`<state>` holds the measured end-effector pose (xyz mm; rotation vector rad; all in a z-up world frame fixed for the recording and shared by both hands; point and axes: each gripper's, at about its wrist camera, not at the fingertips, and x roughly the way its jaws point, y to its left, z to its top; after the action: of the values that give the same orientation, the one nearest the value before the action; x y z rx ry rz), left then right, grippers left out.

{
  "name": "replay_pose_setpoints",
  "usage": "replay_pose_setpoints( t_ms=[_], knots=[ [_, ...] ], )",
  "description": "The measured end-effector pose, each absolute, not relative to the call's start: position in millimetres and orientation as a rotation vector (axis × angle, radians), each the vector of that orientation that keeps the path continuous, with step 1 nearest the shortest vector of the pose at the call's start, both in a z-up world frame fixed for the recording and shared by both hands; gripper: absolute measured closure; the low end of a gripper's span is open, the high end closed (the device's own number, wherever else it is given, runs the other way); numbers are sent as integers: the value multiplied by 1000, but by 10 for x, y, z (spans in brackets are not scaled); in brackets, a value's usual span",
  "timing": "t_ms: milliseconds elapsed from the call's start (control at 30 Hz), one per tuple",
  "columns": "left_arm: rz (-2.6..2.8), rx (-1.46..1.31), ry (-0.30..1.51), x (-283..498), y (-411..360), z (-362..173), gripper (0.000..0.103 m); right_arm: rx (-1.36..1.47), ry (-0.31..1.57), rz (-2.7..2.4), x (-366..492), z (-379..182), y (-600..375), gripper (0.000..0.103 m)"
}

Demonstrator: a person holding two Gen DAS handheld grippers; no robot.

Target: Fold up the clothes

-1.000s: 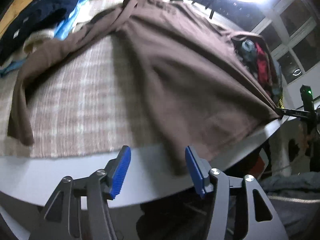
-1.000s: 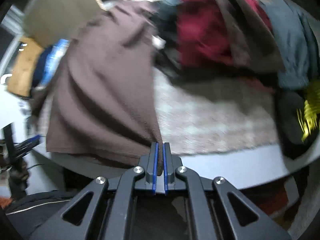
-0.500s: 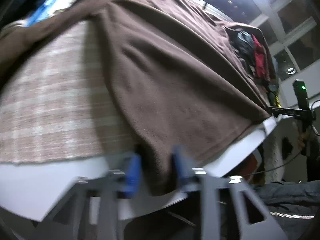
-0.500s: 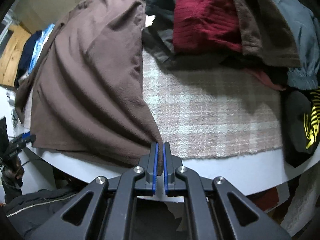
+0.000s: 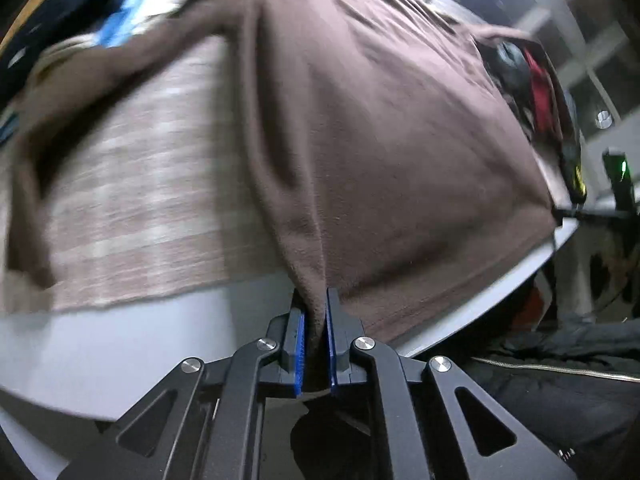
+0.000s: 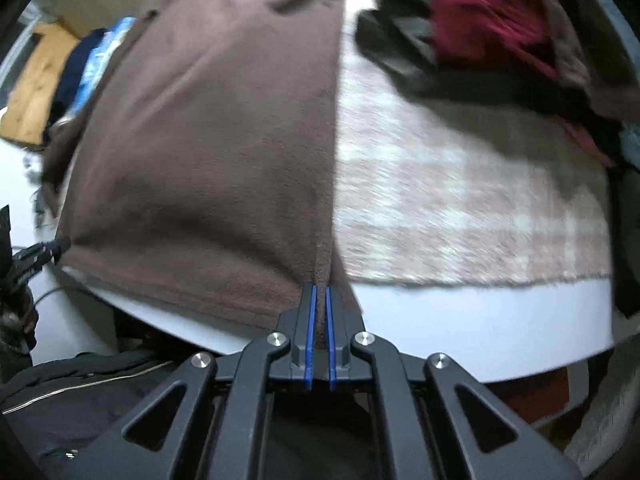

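White tabletop (image 5: 120, 344) under a plaid cloth (image 5: 132, 208) is your work surface, with the brown garment (image 5: 392, 152) spread over it and its near hem hanging past the table's edge. Unfolded clothes (image 6: 492, 12) are heaped at the far right, and a stack of folded ones (image 6: 88, 64) sits at the far left.

You now have both of the 2 bottom corners, so lift them together, keep the hem taut between your hands, and carry it evenly toward the collar so the fold lands square.

Your left gripper (image 5: 316, 344) has just been closing, and its blue pads (image 5: 299, 348) now pinch the hem's left corner. Your right gripper (image 6: 319, 336) is clamped almost fully closed on the hem's right corner.
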<state>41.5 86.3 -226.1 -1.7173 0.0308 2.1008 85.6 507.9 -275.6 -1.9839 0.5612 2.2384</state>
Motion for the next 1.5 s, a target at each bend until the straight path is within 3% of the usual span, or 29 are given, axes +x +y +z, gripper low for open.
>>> replay_pose_setpoints(
  t_ms=[100, 167, 233, 300, 400, 500, 667, 767, 867, 933, 967, 1000, 1133, 1200, 1267, 1333, 1400, 1433, 1467, 1500],
  knots=[
    [2074, -1725, 27, 385, 883, -2280, 92, -2008, 509, 2212, 828, -2718, 5168, 98],
    [2057, -1759, 28, 362, 832, -2282, 82, -2088, 446, 2199, 760, -2715, 5137, 97],
    [2051, -1781, 28, 358, 771, -2225, 81, -2158, 387, 2185, 684, -2645, 5122, 85],
    [2063, -1778, 42, 350, 719, -2106, 81, -2166, 390, 2224, 587, -2454, 5192, 67],
    [2110, -1750, 73, 225, 644, -1882, 79, -1984, 473, 2394, 266, -2047, 5471, 58],
    [2164, -1706, 103, -44, 597, -1753, 76, -1767, 576, 2549, -290, -1856, 5786, 58],
    [2230, -1649, 64, -752, 591, -1824, 76, -1699, 552, 2521, -1598, -2395, 5807, 58],
    [2262, -1654, 11, -1192, 656, -1981, 76, -1730, 571, 2408, -1685, -2689, 5774, 58],
    [2298, -1643, -43, -1564, 647, -2101, 73, -1689, 526, 2452, -1776, -2638, 5892, 58],
    [2344, -1655, -30, -1767, 609, -2178, 72, -1709, 408, 2481, -1814, -2650, 5787, 69],
    [2374, -1667, 9, -1827, 575, -2203, 72, -1720, 343, 2493, -1832, -2660, 5727, 99],
    [2404, -1680, 49, -1887, 540, -2227, 74, -1749, 278, 2481, -1847, -2689, 5688, 100],
    [2481, -1703, 115, -2054, 421, -2256, 79, -1643, 304, 2405, -1713, -2644, 5987, 101],
    [2487, -1694, 69, -2081, 376, -2218, 78, -1647, 384, 2397, -1628, -2640, 6080, 101],
    [2471, -1671, 99, -2074, 430, -2199, 74, -1700, 313, 2401, -1644, -2628, 5969, 101],
    [2444, -1669, 133, -2041, 505, -2202, 71, -1695, 318, 2388, -1631, -2550, 5883, 96],
    [2425, -1654, 141, -2046, 557, -2202, 71, -1689, 438, 2394, -1560, -2517, 5929, 79],
    [2438, -1651, 142, -2064, 556, -2200, 69, -1693, 456, 2405, -1531, -2539, 5913, 79],
    [2464, -1652, 140, -2066, 547, -2205, 69, -1712, 390, 2406, -1562, -2586, 5855, 80],
    [2490, -1652, 137, -2068, 537, -2209, 70, -1732, 305, 2402, -1608, -2637, 5790, 95]
  ],
)
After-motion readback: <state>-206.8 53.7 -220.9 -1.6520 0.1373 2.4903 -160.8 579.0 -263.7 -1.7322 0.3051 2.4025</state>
